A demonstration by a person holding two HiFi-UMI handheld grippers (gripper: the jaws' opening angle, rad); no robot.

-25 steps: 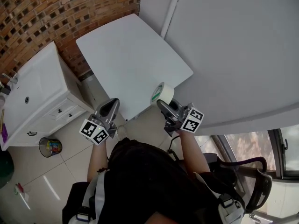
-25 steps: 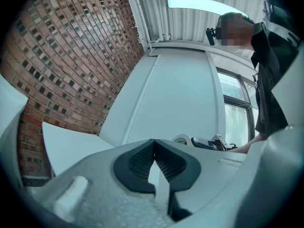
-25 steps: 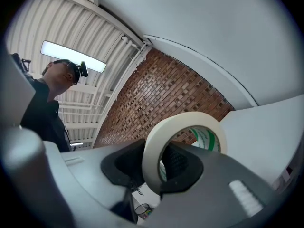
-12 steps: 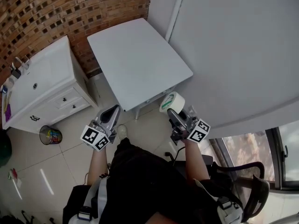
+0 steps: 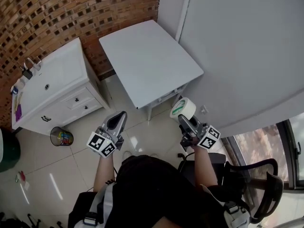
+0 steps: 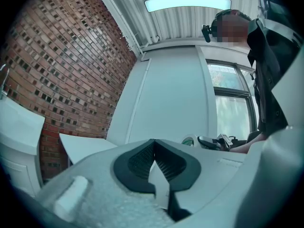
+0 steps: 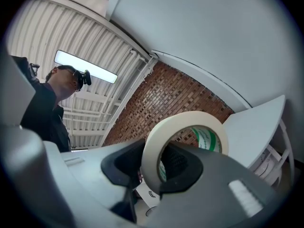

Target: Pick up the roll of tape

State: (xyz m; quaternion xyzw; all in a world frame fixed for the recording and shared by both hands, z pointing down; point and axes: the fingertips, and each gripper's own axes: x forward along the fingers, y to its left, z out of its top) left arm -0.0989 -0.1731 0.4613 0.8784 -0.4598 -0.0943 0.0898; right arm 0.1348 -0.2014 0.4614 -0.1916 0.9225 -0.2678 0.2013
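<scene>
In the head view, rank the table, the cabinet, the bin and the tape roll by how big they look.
1. Table and cabinet: look about alike.
2. Tape roll and bin: look alike, though the tape is nearer the camera.

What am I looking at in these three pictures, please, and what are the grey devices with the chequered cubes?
There is no robot: a person carries two hand-held two-jaw grippers, and the marked cubes are parts of them. One picture comes from a camera on the person's head, looking steeply down; the other two come from cameras riding on the grippers, looking along their jaws. The right gripper is closed on the roll of tape, held in the air beside the white table, on which I see nothing. The left gripper has its jaws together and holds nothing.
</scene>
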